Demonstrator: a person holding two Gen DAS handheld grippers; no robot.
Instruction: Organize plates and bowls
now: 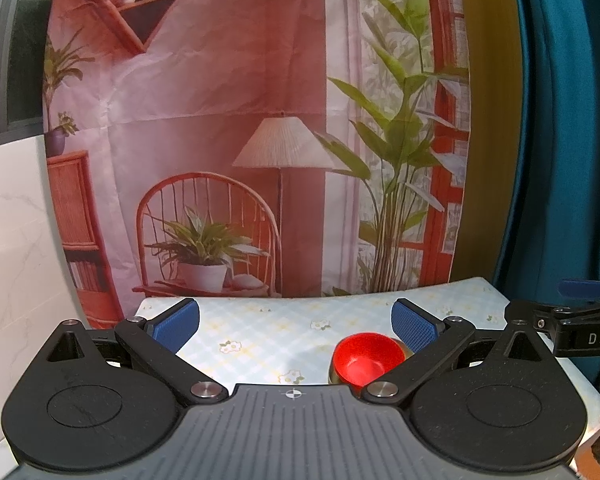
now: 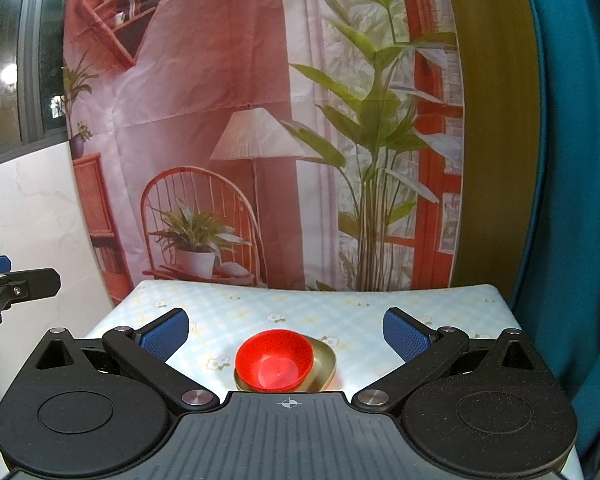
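The left hand-held gripper [image 1: 296, 326] hangs over the bench [image 1: 260, 328], its blue-padded fingers [image 1: 176, 326] spread wide with nothing between them. A red bowl [image 1: 366, 358] sits nested in a gold-coloured dish [image 1: 334, 376] toward the bench's right edge, close by the right finger, which covers part of it. The bench wears a pale checked cloth with small flowers. At the bench's far right corner, part of the right hand-held gripper [image 1: 580, 312] reaches in, one blue pad showing.

The only lettering I can read is "DAS" in white capitals, cut off at the frame edge, on the black body of the right gripper [image 1: 580, 292] at three o'clock in my left wrist view.
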